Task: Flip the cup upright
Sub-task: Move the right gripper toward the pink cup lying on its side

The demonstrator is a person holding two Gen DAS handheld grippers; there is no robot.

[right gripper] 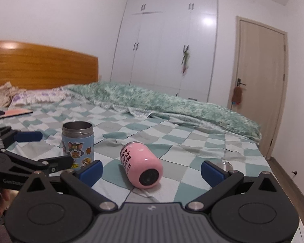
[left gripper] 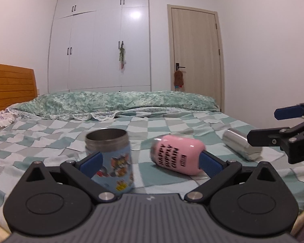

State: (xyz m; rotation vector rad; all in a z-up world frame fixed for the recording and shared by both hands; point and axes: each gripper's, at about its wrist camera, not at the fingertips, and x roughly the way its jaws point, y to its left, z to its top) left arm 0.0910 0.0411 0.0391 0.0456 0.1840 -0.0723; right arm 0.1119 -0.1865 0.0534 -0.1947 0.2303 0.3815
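Observation:
A pink cup [left gripper: 177, 155] with black lettering lies on its side on the checked bedspread [left gripper: 50, 133]; it also shows in the right wrist view [right gripper: 141, 167], base toward the camera. A blue cartoon cup [left gripper: 113, 160] stands upright, open end up, also in the right wrist view [right gripper: 78, 144]. A silver cup [left gripper: 241, 145] lies on its side at the right. My left gripper [left gripper: 151, 162] is open, jaws wide, the blue cup beside its left finger and the pink cup by its right finger. My right gripper [right gripper: 152, 172] is open, with the pink cup lying between its fingers.
A green quilt [left gripper: 119, 103] is bunched across the far side of the bed. A wooden headboard [right gripper: 40, 66] is at the left. A notebook [right gripper: 10, 113] lies near the pillows. A wardrobe [left gripper: 99, 46] and door [left gripper: 196, 56] stand behind. The bed's edge [right gripper: 269, 162] is at right.

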